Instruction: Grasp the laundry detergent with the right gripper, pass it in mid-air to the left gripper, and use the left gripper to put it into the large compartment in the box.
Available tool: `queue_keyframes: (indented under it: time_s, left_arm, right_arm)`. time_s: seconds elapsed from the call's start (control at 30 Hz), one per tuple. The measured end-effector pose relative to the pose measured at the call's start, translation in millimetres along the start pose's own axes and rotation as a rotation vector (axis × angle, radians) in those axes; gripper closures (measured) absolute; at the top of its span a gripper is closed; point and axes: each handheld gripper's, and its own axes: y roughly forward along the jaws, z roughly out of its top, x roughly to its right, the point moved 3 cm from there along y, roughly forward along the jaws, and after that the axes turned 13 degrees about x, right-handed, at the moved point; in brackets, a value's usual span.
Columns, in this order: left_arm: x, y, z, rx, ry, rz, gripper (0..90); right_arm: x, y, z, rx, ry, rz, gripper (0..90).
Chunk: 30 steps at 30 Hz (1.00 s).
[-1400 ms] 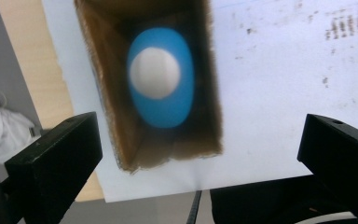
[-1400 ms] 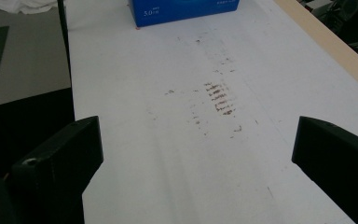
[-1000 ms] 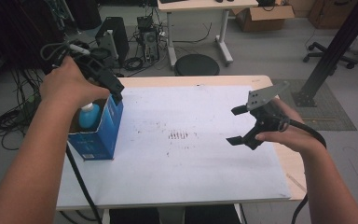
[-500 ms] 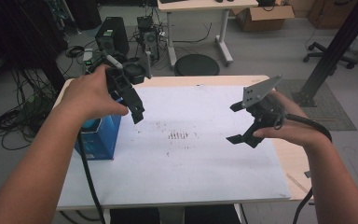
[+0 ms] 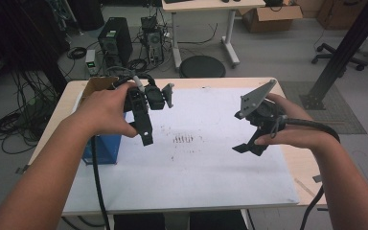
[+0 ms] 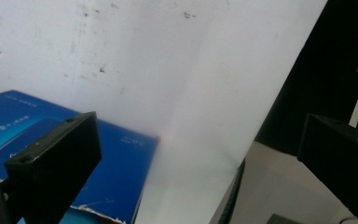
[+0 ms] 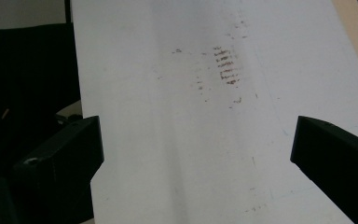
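Blue carton (image 5: 100, 148) sits half hidden behind my left hand (image 5: 106, 111), while I hold left gripper (image 5: 146, 136) and right gripper (image 5: 247, 146) both gaping, empty

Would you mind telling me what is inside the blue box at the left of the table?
Little can be told. The left hand and left gripper cover most of the blue box in the high view, so its contents are hidden. The left gripper view gives only its blue outer face.
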Motion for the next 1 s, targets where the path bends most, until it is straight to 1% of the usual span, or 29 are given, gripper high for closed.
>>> queue_keyframes:
  time_s: [0.07,0.1,0.2,0.27,0.33,0.37,0.4,0.43,0.47,0.53,0.63,0.73,0.77,0.9,1.0]
  left_arm:
    - [1.6,2.9,-0.3,-0.003,0.020,-0.021,0.2]
    - [1.7,4.0,-0.1,-0.008,0.035,-0.025,0.2]
    - [2.1,6.6,0.6,-0.014,0.054,-0.035,0.2]
    - [2.4,8.4,0.3,-0.018,0.058,-0.041,0.2]
    - [1.3,9.4,0.7,-0.017,0.078,-0.044,0.2]
    - [1.4,10.0,0.5,-0.013,0.071,-0.047,0.2]
    - [0.0,10.0,0.6,-0.018,0.079,-0.047,0.2]
    - [-0.7,10.6,0.4,-0.013,0.083,-0.046,0.2]
    - [-1.0,10.4,0.2,-0.015,0.074,-0.052,0.2]
    - [-2.9,10.7,-0.4,-0.011,0.080,-0.049,0.2]
    - [-4.1,10.9,-1.6,-0.003,0.076,-0.049,0.2]
    - [-4.7,10.3,-2.5,-0.001,0.080,-0.048,0.2]
    - [-4.3,10.1,-2.9,-0.001,0.075,-0.048,0.2]
    - [-5.0,8.6,-4.1,0.006,0.079,-0.047,0.2]
    - [-5.2,8.7,-5.3,0.009,0.070,-0.045,0.2]
  right_arm:
    - [1.2,3.1,-1.5,-0.023,-0.005,0.006,2.5]
    - [2.0,4.8,-2.6,-0.039,-0.009,0.008,2.6]
    - [5.3,11.6,-6.8,-0.081,-0.014,0.023,2.8]
    - [8.6,16.3,-10.0,-0.110,-0.018,0.019,3.1]
    - [12.0,20.5,-13.4,-0.133,-0.020,0.021,3.1]
    - [13.9,22.4,-15.2,-0.146,-0.021,0.027,3.2]
    - [16.0,24.0,-16.9,-0.161,-0.021,0.030,3.3]
    - [18.2,25.3,-18.3,-0.174,-0.018,0.030,3.3]
    - [20.3,26.6,-19.5,-0.182,-0.015,0.029,3.3]
    - [23.8,28.3,-21.1,-0.194,-0.010,0.036,3.4]
    - [26.8,30.0,-22.0,-0.197,-0.003,0.044,3.5]
    - [28.0,31.7,-22.9,-0.205,-0.002,0.042,3.5]
    - [28.2,32.2,-22.9,-0.208,-0.001,0.043,3.5]
    - [28.6,33.5,-21.4,-0.206,-0.003,0.048,3.5]
    - [28.9,34.2,-19.8,-0.204,-0.004,0.047,3.5]
